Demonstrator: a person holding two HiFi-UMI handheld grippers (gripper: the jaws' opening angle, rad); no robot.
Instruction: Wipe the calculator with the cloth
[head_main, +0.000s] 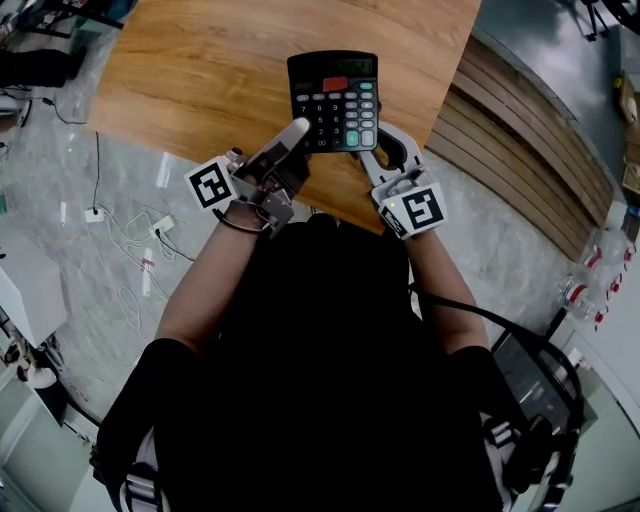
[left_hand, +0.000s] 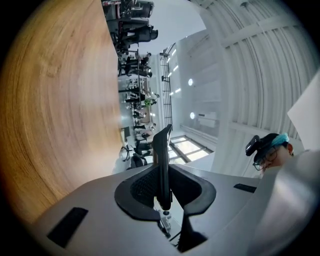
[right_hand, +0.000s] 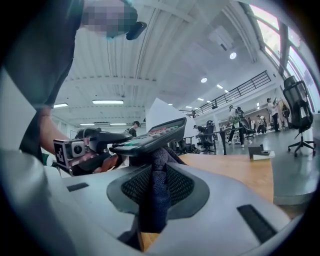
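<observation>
Calculator (head_main: 333, 100): one, was clamped by its edge in left gripper (left_hand: 163, 187) | cloth (right_hand: 161, 156): one, dark, was pinched in right gripper (right_hand: 155, 187), just beneath calculator | table (head_main: 200, 70): one, wooden.

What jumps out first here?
A black desk calculator is held in mid-air over the edge of the wooden table, clamped at its lower left by the left gripper. The right gripper, shut on a dark woven cloth, holds it against the calculator's underside.
</observation>
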